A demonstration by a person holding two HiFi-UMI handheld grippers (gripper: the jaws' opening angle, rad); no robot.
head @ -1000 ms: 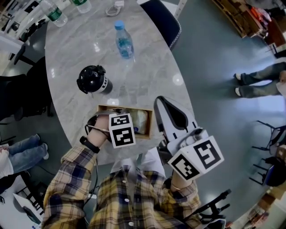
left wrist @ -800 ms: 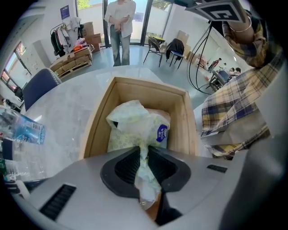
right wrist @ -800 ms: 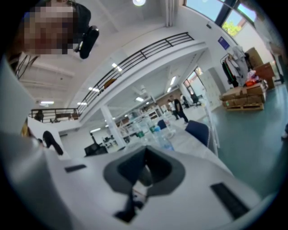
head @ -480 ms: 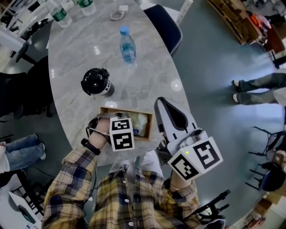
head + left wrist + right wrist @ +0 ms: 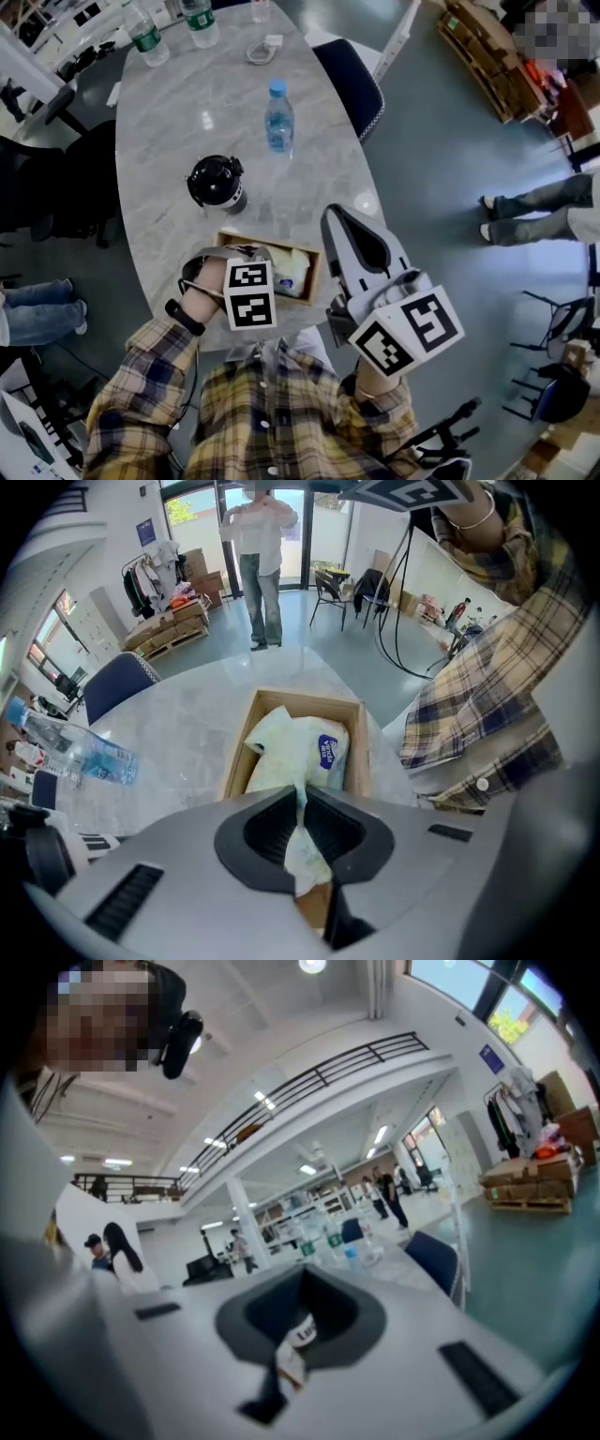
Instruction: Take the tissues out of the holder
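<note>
A wooden tissue holder [image 5: 315,274] sits at the table's near edge with a soft white tissue pack [image 5: 291,266] inside. In the left gripper view the holder [image 5: 234,752] lies just beyond the jaws, and the pack [image 5: 305,747] shows a blue label. My left gripper [image 5: 302,803] is shut on one white tissue [image 5: 305,850] drawn up from the pack. In the head view the left gripper [image 5: 246,255] hangs over the holder's left end, its jaws hidden under the marker cube. My right gripper [image 5: 339,217] is held beside the holder's right end, shut and holding nothing; its jaws [image 5: 302,1279] point out into the room.
A black lidded cup [image 5: 217,182] and a water bottle [image 5: 278,117] stand farther up the marble table [image 5: 187,112]. More bottles [image 5: 145,36] stand at the far end. A dark chair [image 5: 349,70] is at the table's right side. A person [image 5: 261,564] stands beyond the table.
The left gripper's cube has drawn slightly back toward me and left relative to the holder. The right gripper keeps its place. The head camera has tilted, sliding the table down the picture.
</note>
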